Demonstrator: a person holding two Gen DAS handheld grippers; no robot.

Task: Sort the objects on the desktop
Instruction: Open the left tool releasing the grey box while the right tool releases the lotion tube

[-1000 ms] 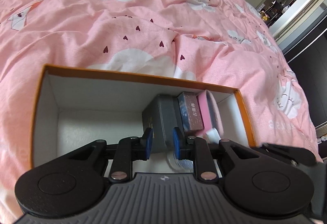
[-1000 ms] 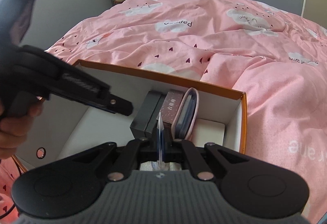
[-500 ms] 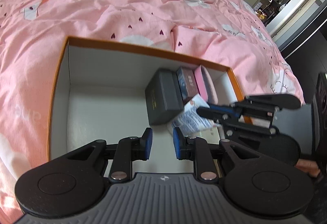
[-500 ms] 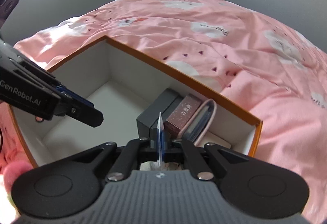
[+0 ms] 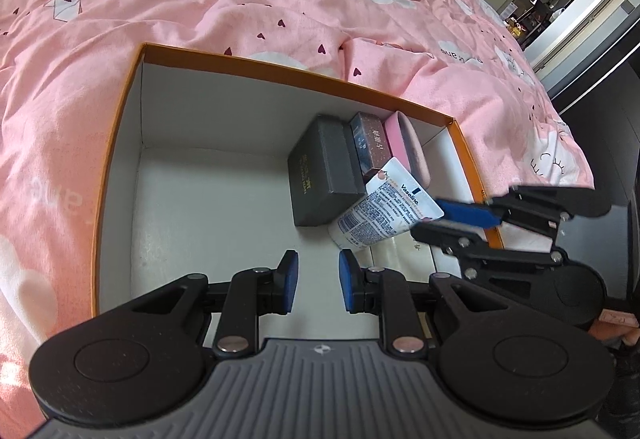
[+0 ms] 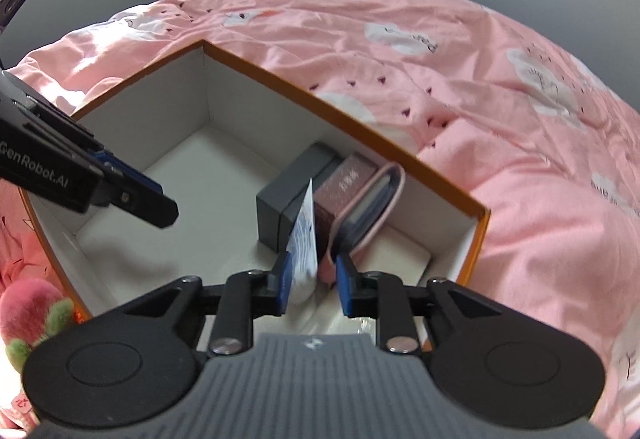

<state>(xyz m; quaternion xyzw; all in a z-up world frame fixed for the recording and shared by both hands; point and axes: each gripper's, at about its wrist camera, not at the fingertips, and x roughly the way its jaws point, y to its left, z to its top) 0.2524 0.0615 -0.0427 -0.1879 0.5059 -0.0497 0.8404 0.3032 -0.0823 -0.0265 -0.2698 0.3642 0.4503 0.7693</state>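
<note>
A white Vaseline tube [image 5: 384, 211] stands cap-down in the orange-rimmed white box [image 5: 280, 73], leaning against a dark grey box [image 5: 320, 179]. Beside that sit a maroon box [image 5: 370, 143] and a pink case [image 5: 408, 147]. My right gripper [image 6: 312, 283] is over the box's right half and its jaws are opening. The tube's flat end [image 6: 304, 247] is between them, against the left pad and clear of the right one. My left gripper [image 5: 314, 279] hovers over the box's front with a narrow empty gap between its pads.
The box lies on a bed with a pink cloud-print cover [image 5: 200, 19] all around it. A flat white item [image 6: 400, 263] lies in the box's right corner. A pink and green plush [image 6: 32, 315] sits outside the box's near left. The box's left half holds nothing.
My right jaws, shut on the tube's flat end before, have parted and the wrist has rolled. The tube now leans on the dark box. My left gripper has drawn back from the items.
</note>
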